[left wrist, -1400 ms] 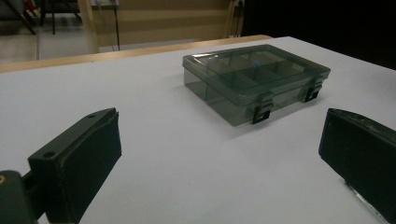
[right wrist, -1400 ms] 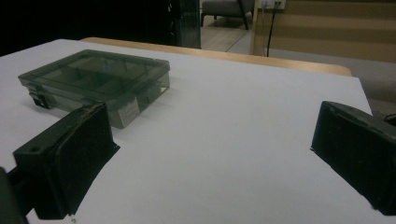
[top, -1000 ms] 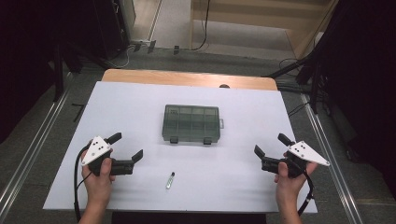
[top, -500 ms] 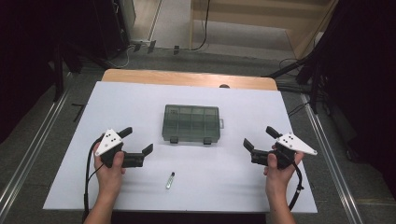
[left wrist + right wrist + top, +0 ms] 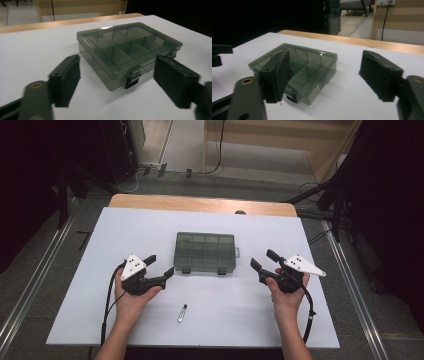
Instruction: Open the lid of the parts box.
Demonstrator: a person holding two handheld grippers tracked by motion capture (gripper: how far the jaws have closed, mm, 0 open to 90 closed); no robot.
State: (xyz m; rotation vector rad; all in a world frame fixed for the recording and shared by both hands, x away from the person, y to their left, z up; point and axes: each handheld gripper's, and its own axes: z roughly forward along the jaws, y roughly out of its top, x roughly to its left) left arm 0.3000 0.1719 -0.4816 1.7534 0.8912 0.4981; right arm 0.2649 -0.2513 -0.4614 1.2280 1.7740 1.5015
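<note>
Now bring both grippers in on the closed compartment box (image 5: 205, 252).
It lies shut between your left gripper (image 5: 159, 265) and right gripper (image 5: 262, 259), ahead of each; both have just been narrowing, jaws apart on nothing. Square up on the front latches (image 5: 132, 80) and ignore the small vial (image 5: 182, 312) behind.

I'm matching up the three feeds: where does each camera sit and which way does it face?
High view: above the near edge, looking down on the white table; forearms, left tool, right tool.
Left gripper view: rides the left tool, faces the compartment box; own jaws.
Right gripper view: faces the box's other end; own jaws.
All share the closed box.
</note>
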